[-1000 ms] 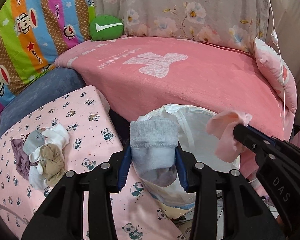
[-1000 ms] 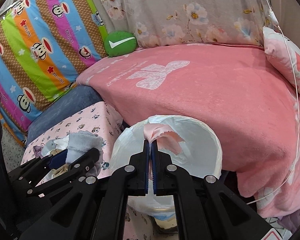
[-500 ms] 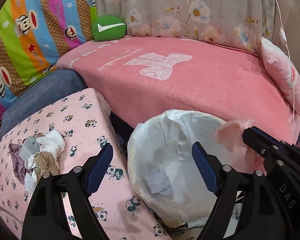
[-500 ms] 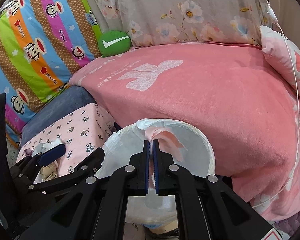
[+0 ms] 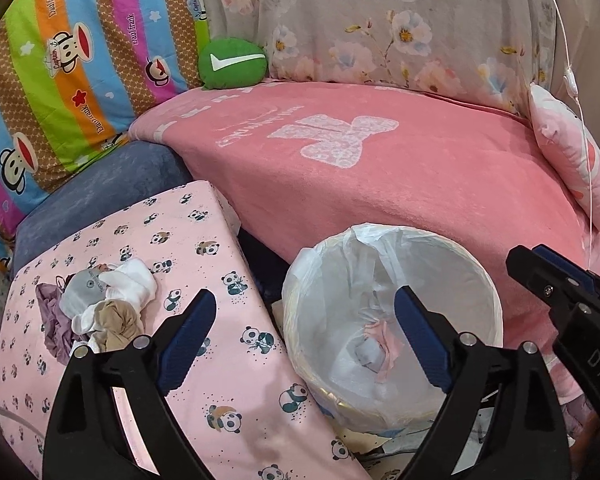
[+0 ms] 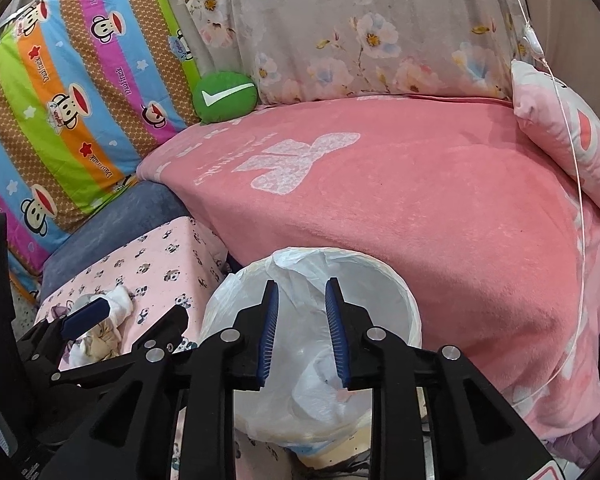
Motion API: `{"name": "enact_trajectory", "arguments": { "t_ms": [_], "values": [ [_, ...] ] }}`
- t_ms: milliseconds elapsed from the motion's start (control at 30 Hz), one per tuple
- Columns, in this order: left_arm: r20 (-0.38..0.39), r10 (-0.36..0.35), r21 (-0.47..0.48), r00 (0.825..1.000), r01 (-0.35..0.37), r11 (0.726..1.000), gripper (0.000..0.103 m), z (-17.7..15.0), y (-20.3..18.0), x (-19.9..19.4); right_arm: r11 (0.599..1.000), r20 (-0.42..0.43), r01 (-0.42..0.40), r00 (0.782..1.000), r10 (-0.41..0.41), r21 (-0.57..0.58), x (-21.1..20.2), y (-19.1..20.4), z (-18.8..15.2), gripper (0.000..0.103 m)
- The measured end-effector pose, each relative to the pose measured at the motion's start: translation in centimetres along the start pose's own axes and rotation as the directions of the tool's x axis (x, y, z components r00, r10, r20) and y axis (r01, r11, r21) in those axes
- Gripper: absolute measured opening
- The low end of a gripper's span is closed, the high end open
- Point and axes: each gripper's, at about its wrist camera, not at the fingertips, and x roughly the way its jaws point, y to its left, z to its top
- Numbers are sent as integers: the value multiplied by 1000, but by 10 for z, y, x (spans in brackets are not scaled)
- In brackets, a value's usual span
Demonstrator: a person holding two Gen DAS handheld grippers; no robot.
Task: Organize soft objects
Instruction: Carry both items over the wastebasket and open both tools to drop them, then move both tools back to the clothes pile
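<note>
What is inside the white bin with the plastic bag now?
At the bottom of the bin lie a grey sock and a pink cloth, touching. The left gripper's finger covers part of the inside, so anything else there cannot be seen.

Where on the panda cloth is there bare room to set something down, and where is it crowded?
Bare: the panda cloth between the sock pile and the bin, plus its far corner by the blue cushion. Crowded: the pile at its left.
</note>
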Motion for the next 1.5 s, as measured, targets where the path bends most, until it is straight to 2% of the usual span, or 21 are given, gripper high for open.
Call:
{"name": "enact_trajectory", "arguments": {
  "t_ms": [133, 367, 500, 600, 800, 1067, 1300, 1500],
  "values": [
    [5, 22, -17, 1000, -21, 1000, 87, -7, 14, -10, 1000, 9, -22, 1000, 22, -11, -10, 13, -3, 35],
    [30, 71, -34, 997, -70, 997, 87, -23, 47, -32, 995, -8, -82, 997, 81, -55, -21, 50, -16, 36],
    [35, 88, -81, 995, -85, 993, 87, -32, 73, -42, 991, -27, -110, 994, 108, -81, -23, 74, -26, 36],
    [36, 126, -134, 991, -121, 984, 87, -41, 96, -48, 987, -43, -131, 991, 127, -98, -24, 92, -33, 36],
    [-19, 236, -172, 972, -236, 957, 87, -58, 141, -54, 977, -78, -167, 984, 157, -130, -22, 130, -50, 36],
    [-54, 291, -259, 955, -295, 920, 87, -85, 197, -59, 962, -123, -206, 975, 186, -179, -12, 179, -72, 36],
    [-97, 279, -327, 955, -296, 898, 87, -101, 233, -50, 948, -169, -243, 963, 210, -208, 7, 215, -84, 36],
    [-118, 240, -348, 963, -267, 899, 87, -105, 245, -33, 941, -194, -256, 957, 215, -220, 28, 238, -88, 36]
  ]
}}
